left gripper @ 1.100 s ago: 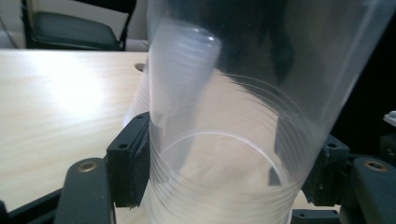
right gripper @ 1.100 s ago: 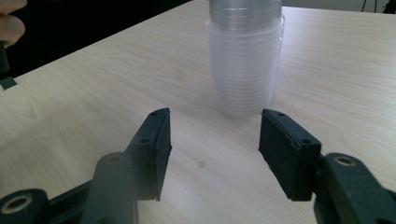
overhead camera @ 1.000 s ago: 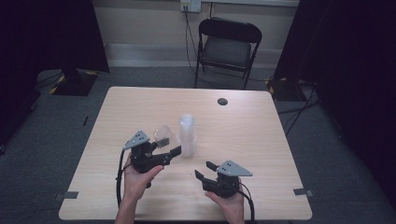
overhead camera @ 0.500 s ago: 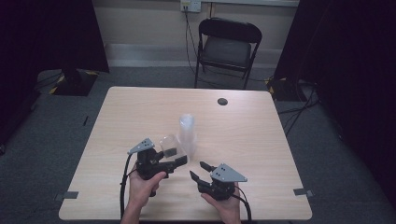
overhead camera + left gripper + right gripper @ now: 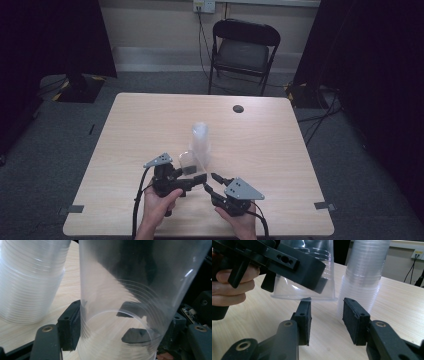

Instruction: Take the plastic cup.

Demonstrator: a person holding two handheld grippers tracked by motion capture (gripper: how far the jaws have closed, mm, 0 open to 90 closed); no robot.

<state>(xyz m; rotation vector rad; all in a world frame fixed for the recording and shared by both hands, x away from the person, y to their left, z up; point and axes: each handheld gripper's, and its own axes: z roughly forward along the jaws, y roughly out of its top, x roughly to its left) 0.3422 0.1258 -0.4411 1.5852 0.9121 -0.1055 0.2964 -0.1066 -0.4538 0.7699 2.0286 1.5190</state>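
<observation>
A single clear plastic cup (image 5: 120, 305) is clamped between the jaws of the left gripper (image 5: 196, 176), one black pad pressed on each side of its wall; in the left gripper view the cup is seen mouth-down, its rim lying low between the two jaws. The cup is held tilted just above the tabletop (image 5: 280, 150) (its rim is seen clear of the wood in the right gripper view). Just beyond the left jaws, to their left side in the left gripper view, a stack of clear cups (image 5: 200, 144) is stood upside down on the tabletop, close to the held cup but apart from it.

The jaws of the right gripper (image 5: 212, 182) are set apart, with nothing between them, and have just been closing. In the right gripper view the held cup (image 5: 312, 272) is seen ahead of the left-hand jaw, its rim just above that jaw's tip, while the stack (image 5: 362, 277) is seen ahead of the right-hand jaw. The left gripper's body is seen across the upper left of that view, gripped by a hand (image 5: 229, 287). In the high view the two grippers are pointed toward each other, tips near.
</observation>
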